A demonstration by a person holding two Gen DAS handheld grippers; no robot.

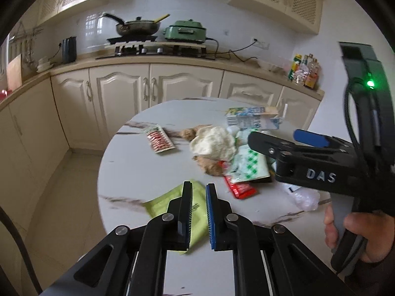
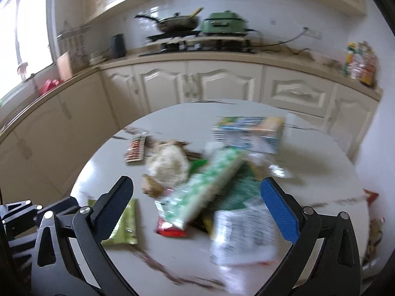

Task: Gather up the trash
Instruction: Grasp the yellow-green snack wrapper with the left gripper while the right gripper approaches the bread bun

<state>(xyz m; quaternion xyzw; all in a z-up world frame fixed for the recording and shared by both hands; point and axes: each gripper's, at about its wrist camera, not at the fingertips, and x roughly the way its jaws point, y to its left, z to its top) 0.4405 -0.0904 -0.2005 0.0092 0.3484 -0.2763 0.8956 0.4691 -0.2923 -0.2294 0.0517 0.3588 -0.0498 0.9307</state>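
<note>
Left wrist view: "DAS" is readable on the right gripper [image 1: 284, 135], jaws wide apart; left gripper [image 1: 198, 190] is closed, holding nothing, above the green packet [image 1: 172, 202].

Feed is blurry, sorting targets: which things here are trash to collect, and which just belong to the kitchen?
Trash, on the table: lime-green packet, red wrapper, crumpled tissue, milk carton.
Kitchen things: wok, green cooker, kettle, bottles.

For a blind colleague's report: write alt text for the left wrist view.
The left gripper, fingers nearly together, points at a yellow-green packet on a round white table littered with wrappers; the right gripper reaches in from the right.
</note>
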